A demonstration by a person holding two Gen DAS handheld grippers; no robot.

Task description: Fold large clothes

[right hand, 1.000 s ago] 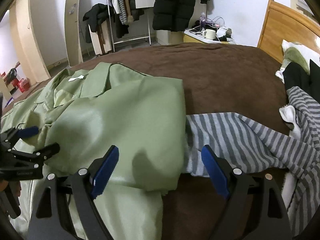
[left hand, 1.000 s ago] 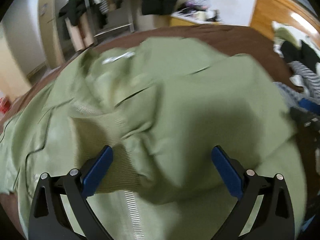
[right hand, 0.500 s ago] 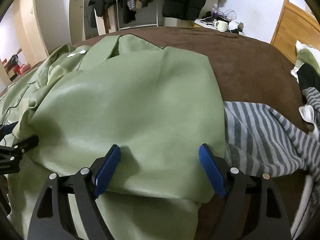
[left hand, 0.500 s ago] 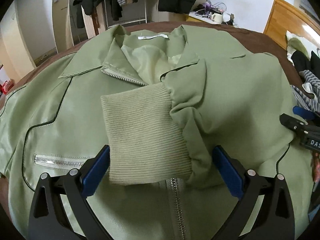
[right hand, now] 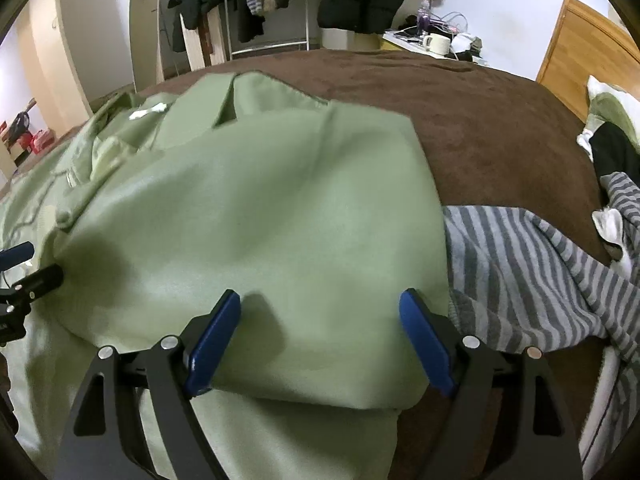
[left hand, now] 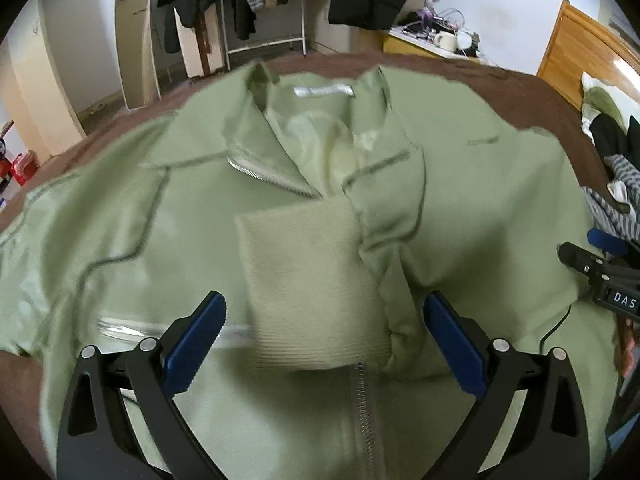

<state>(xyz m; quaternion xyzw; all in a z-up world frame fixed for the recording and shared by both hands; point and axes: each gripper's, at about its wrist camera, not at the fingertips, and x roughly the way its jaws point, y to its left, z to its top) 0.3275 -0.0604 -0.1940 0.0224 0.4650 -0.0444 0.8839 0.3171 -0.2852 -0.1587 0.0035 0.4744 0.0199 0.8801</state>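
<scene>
A bed (right hand: 480,112) with a brown cover carries a green jacket (left hand: 480,208), spread front-up with its collar toward the far side. One sleeve lies folded across the chest, its ribbed cuff (left hand: 308,280) resting over the zipper. A grey striped garment (right hand: 520,264) lies just beside the jacket's right edge. The left hand-held gripper (left hand: 324,344) hangs above the cuff, jaws wide apart and empty. The right hand-held gripper (right hand: 320,336) hangs over the folded sleeve, jaws likewise spread, gripping nothing.

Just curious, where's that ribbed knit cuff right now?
In the left wrist view, the ribbed cuff lies on the green jacket's front, just below the collar, above the zipper.
</scene>
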